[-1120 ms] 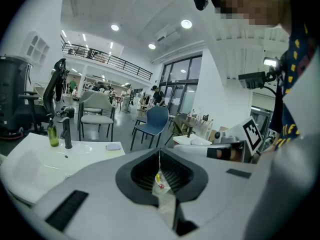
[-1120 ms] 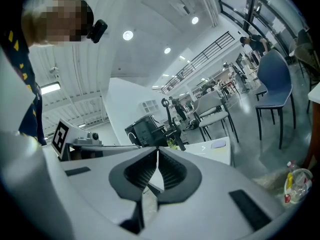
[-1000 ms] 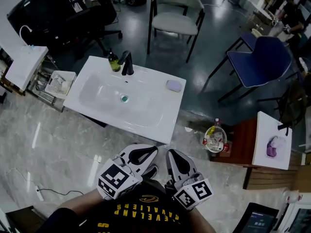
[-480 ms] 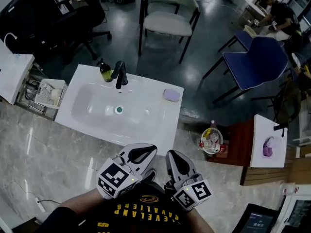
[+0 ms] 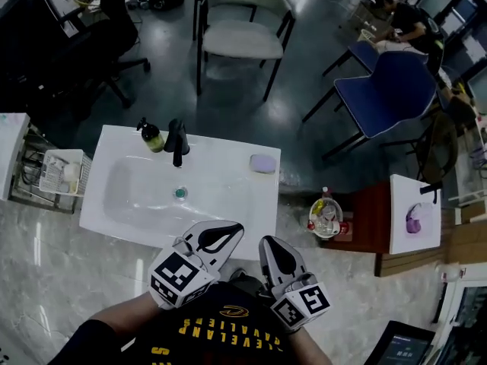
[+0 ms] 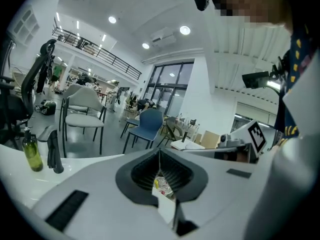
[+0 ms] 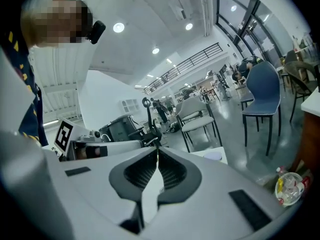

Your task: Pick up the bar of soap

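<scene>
A person stands at the near edge of a white sink counter [image 5: 255, 207], a tool in each hand held close to the body. The left tool [image 5: 232, 229] has its jaws closed together with nothing between them, and in the head view its tip overlaps the counter's near edge. The right tool [image 5: 268, 243], just beside it at 3 o'clock, is also closed and empty, its tip just short of that edge.

The bar of soap [image 5: 262, 163], pale lavender, lies flat on the counter's far right corner, at 1 o'clock from the tools, close to both the back edge and the right edge. In the right gripper view the soap [image 7: 212, 155] shows just right of the closed jaws. Between it and the near edge runs a plain strip of white counter, bordered at 9 o'clock by the rim of the basin [image 5: 144, 196].

A black faucet [image 5: 176, 141] and a pump bottle [image 5: 151, 136] stand together on the back edge at 11 o'clock, well apart from the soap. Off the counter's right edge, at 3 o'clock, a small bucket [image 5: 326, 217] sits on the floor. A wire rack [image 5: 53, 173] stands beside the left edge. Beyond the back edge, dark floor lies between the counter and a grey chair [image 5: 236, 38] at 12 o'clock and a blue chair [image 5: 388, 90] at 2 o'clock.
</scene>
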`<move>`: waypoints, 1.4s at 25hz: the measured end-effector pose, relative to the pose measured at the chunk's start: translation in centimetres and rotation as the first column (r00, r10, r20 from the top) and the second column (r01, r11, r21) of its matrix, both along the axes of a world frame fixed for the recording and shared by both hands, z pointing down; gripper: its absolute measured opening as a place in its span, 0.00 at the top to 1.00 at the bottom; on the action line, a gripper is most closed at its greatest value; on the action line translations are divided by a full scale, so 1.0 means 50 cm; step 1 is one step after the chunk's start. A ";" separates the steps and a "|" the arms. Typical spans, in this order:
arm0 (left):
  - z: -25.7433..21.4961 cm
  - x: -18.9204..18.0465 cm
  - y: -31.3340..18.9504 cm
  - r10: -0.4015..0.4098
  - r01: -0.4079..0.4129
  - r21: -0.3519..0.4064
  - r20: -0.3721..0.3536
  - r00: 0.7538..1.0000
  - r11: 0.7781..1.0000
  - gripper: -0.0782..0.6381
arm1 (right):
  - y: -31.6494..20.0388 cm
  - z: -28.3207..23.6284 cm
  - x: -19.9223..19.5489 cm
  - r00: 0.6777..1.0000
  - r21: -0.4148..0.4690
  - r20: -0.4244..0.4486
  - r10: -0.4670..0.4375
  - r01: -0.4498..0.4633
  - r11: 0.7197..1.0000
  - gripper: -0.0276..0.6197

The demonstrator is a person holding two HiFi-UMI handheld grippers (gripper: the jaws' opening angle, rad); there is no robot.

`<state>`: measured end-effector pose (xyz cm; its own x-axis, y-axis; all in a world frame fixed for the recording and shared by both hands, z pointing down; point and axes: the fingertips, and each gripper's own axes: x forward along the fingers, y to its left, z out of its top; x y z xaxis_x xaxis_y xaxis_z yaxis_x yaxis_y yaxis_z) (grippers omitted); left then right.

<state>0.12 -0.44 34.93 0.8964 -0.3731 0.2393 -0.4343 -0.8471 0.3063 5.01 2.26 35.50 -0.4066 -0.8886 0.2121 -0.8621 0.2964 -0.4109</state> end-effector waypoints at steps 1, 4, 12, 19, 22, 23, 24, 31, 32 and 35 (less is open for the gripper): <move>0.002 0.000 -0.007 0.005 -0.005 -0.007 -0.003 1.000 1.000 0.87 | -0.003 0.002 0.004 1.000 -0.007 0.001 0.014 -0.014 1.000 0.93; 0.008 0.006 -0.019 0.021 -0.021 -0.026 -0.010 1.000 0.999 0.87 | -0.013 0.004 0.016 0.999 -0.023 -0.004 0.040 -0.040 0.999 0.93; 0.015 0.035 -0.064 -0.016 0.016 -0.026 -0.003 1.000 1.000 0.87 | -0.063 0.018 0.058 1.000 -0.036 -0.021 0.017 -0.018 0.999 0.93; 0.025 0.049 -0.101 -0.114 0.115 -0.026 0.033 0.993 0.993 0.87 | -0.146 0.029 0.105 0.990 -0.029 -0.094 -0.105 0.102 0.994 0.93; 0.030 0.066 -0.110 -0.155 0.157 -0.029 0.051 0.987 0.987 0.87 | -0.177 0.042 0.133 0.979 -0.038 -0.129 -0.161 0.157 0.987 0.92; 0.033 0.071 -0.114 -0.170 0.172 -0.032 0.058 0.984 0.985 0.87 | -0.187 0.046 0.141 0.975 -0.040 -0.137 -0.177 0.173 0.984 0.92; 0.036 0.077 -0.118 -0.185 0.187 -0.034 0.066 0.981 0.982 0.87 | -0.198 0.050 0.149 0.970 -0.041 -0.146 -0.193 0.189 0.981 0.92; 0.059 0.127 -0.141 -0.243 0.245 0.001 0.123 0.962 0.970 0.87 | -0.251 0.089 0.196 0.921 -0.060 -0.237 -0.309 0.304 0.951 0.92; 0.061 0.131 -0.143 -0.250 0.252 0.003 0.130 0.959 0.968 0.87 | -0.258 0.096 0.201 0.911 -0.065 -0.253 -0.325 0.319 0.945 0.92; 0.070 0.138 -0.145 -0.268 0.271 0.000 0.151 0.951 0.962 0.82 | -0.277 0.123 0.214 0.868 -0.095 -0.311 -0.387 0.377 0.921 0.82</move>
<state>7.01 -7.67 38.43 0.7169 -0.5897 0.3719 -0.6876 -0.6862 0.2373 15.69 -11.58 41.67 -0.6193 -0.6686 0.4116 -0.7695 0.6211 -0.1488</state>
